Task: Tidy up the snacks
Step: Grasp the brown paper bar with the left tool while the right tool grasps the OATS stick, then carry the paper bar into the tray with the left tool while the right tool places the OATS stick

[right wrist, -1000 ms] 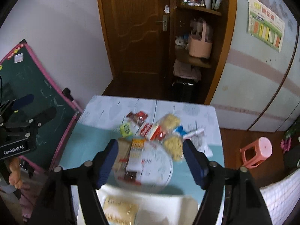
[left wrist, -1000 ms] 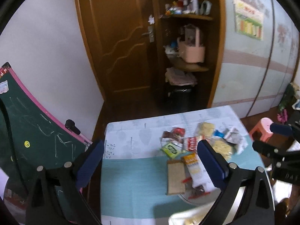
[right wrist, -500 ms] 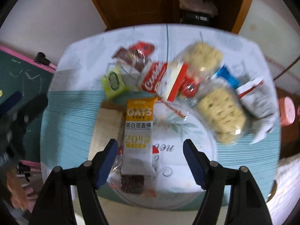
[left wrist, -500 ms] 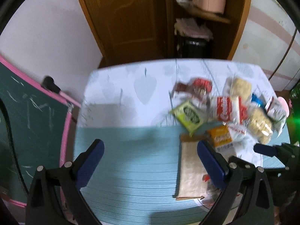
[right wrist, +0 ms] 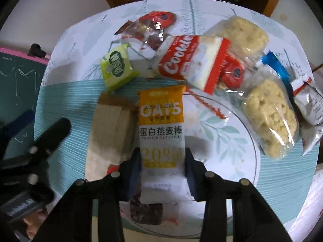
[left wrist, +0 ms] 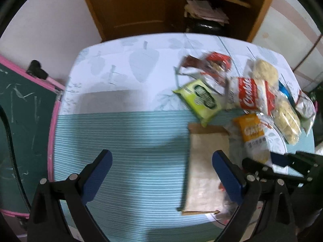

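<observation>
Snacks are spread over the far right part of the desk [left wrist: 125,133], which is covered by a cloth, pale with leaf prints at the back and striped teal at the front. An oat bar [right wrist: 162,135] in an orange and white wrapper is laid lengthwise on a white plate [right wrist: 232,141] with a leaf pattern, its near end lying over a dark brown bar [right wrist: 146,211]. The oat bar is framed by the right gripper [right wrist: 162,171], whose fingers are closing on it from both sides; the pads are seen right at the wrapper's edges, but firm pressure cannot be told. A tan packet [right wrist: 110,135] is seen just left of the oat bar, partly on the plate's edge. Behind it, a green packet [right wrist: 117,66] is placed near a red and white cookie pack [right wrist: 191,64], and a clear bag with red print [right wrist: 151,28] lies farther back. Two clear bags of puffed yellow cakes [right wrist: 268,117] are set to the right, one of them over the plate's rim, with a blue wrapper [right wrist: 274,62] and a silver packet [right wrist: 308,102] beside them. The left gripper [left wrist: 161,169] is held low over bare striped cloth with its fingers spread wide and nothing between them. A green chalkboard [left wrist: 22,121] with a pink frame stands by the desk's left side.
</observation>
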